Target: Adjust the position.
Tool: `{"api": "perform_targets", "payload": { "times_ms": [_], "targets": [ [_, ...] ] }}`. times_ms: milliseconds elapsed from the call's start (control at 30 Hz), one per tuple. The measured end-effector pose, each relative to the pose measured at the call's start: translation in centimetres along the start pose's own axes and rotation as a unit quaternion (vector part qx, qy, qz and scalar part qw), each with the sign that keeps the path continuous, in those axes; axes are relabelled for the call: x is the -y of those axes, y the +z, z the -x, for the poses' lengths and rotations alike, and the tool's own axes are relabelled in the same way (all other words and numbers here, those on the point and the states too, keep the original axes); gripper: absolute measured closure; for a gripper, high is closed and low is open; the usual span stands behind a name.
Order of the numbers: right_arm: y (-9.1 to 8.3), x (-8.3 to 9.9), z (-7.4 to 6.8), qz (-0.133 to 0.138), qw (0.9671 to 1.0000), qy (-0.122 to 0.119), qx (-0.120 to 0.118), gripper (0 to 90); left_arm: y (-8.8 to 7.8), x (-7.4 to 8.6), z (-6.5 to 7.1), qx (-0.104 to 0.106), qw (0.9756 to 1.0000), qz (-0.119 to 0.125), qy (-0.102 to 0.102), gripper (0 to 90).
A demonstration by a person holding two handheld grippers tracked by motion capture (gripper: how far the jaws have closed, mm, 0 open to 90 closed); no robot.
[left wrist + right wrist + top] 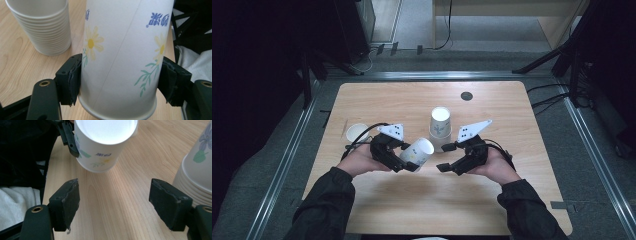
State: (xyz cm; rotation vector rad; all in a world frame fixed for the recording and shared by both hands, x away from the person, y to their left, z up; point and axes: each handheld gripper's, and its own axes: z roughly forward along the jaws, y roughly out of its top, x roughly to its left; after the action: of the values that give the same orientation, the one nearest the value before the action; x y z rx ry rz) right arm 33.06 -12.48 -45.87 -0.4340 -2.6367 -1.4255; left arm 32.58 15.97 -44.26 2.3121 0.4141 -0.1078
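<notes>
- The paper cup (418, 152) with the yellow flower print is sitting in the left gripper (404, 161), lifted off the table (422, 200) near the middle and tipped so its pale base is pointing up and to the right. In the left gripper view the pads are pressing on both sides of the cup (120, 57) just above its rim, so that's a proper squeeze, probably low down because the rolled rim keeps the wall from crumpling.
- The right gripper (451, 159) is hovering just to the right of the cup with its jaws standing wide and nothing between them. In the right gripper view the pads (65, 202) are framing bare wood, with the held cup (105, 142) farther off.
- Just beyond the two grippers, an upside-down stack of cups (440, 129) is standing on the table. My guess is the cup is coming off that stack, which would explain one gripper pulling and the other letting go.
- Way over at the left edge, a single white cup (357, 131) is sitting upright, maybe the drop-off spot.
- A small dark disc (466, 95) is lying at the far side, out of the way.
</notes>
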Motion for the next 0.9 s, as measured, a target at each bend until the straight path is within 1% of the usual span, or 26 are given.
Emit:
{"api": "perform_targets", "payload": {
  "times_ms": [133, 167, 200, 300, 333, 367, 433, 467, 500, 533, 600, 667, 700, 733, 833, 867, 900],
  "targets": [
    [-0.1, 0.3, -0.2, -0.003, 0.9999, -0.008, 0.008, 25.6, -0.4, -0.7, -0.2, -0.002, 0.9997, -0.021, 0.007, 28.4],
    [-0.1, 0.4, -0.2, -0.004, 0.9999, -0.008, 0.008, 25.6, -0.5, -1.1, -0.3, 0.001, 0.9994, -0.033, 0.011, 28.4],
    [0.0, 0.4, -0.2, -0.003, 0.9999, -0.008, 0.008, 25.6, -0.5, -1.1, -0.3, 0.001, 0.9994, -0.033, 0.011, 28.4],
    [0.1, 0.4, -0.1, -0.001, 1.0000, -0.005, 0.007, 25.6, -0.5, -1.8, -0.6, 0.009, 0.9984, -0.052, 0.017, 28.3],
    [0.2, 0.4, -0.1, -0.001, 1.0000, -0.006, 0.008, 25.6, -0.5, -1.9, -0.7, 0.006, 0.9980, -0.060, 0.021, 28.3],
    [0.3, 0.4, 0.0, 0.001, 1.0000, -0.008, 0.006, 25.6, -0.5, -2.1, -0.7, 0.002, 0.9977, -0.063, 0.026, 28.4],
    [0.4, 0.4, 0.1, 0.002, 1.0000, -0.007, 0.004, 25.7, -0.4, -2.4, -0.7, -0.011, 0.9972, -0.069, 0.028, 28.2],
    [0.5, 0.4, 0.2, 0.001, 1.0000, -0.007, 0.004, 25.6, -0.3, -2.6, -0.6, -0.010, 0.9974, -0.065, 0.028, 28.2],
    [0.6, 0.5, 0.2, 0.001, 1.0000, -0.008, 0.005, 25.6, -0.3, -2.7, -0.7, -0.003, 0.9973, -0.068, 0.029, 28.2],
    [0.6, 0.5, 0.3, 0.001, 1.0000, -0.006, 0.006, 25.7, -0.1, -2.8, -0.6, -0.003, 0.9972, -0.068, 0.029, 28.2],
    [0.5, 0.5, 0.3, 0.005, 1.0000, -0.003, 0.003, 25.7, 0.1, -2.9, -0.4, -0.004, 0.9965, -0.078, 0.030, 28.2],
    [0.5, 0.4, 0.3, 0.009, 0.9999, -0.006, 0.001, 25.7, 0.6, -2.8, -0.2, -0.008, 0.9952, -0.092, 0.032, 28.2],
    [0.6, 0.4, 0.3, 0.011, 0.9999, -0.006, 0.000, 25.7, 1.0, -2.7, 0.0, -0.012, 0.9937, -0.106, 0.034, 28.2],
    [0.6, 0.4, 0.3, 0.011, 0.9999, -0.006, 0.000, 25.7, 1.0, -2.7, 0.0, -0.012, 0.9937, -0.106, 0.034, 28.2],
    [0.9, 0.3, 0.3, 0.009, 0.9999, -0.009, -0.002, 25.3, 1.7, -2.6, 0.4, -0.014, 0.9904, -0.130, 0.043, 28.1],
    [0.9, 0.3, 0.3, 0.009, 0.9999, -0.009, -0.002, 25.3, 1.7, -2.6, 0.4, -0.014, 0.9904, -0.130, 0.043, 28.1],
    [1.0, 0.3, 0.2, 0.009, 0.9999, -0.008, -0.006, 25.2, 1.8, -2.5, 0.5, -0.012, 0.9897, -0.135, 0.047, 28.1]
  ]
}}
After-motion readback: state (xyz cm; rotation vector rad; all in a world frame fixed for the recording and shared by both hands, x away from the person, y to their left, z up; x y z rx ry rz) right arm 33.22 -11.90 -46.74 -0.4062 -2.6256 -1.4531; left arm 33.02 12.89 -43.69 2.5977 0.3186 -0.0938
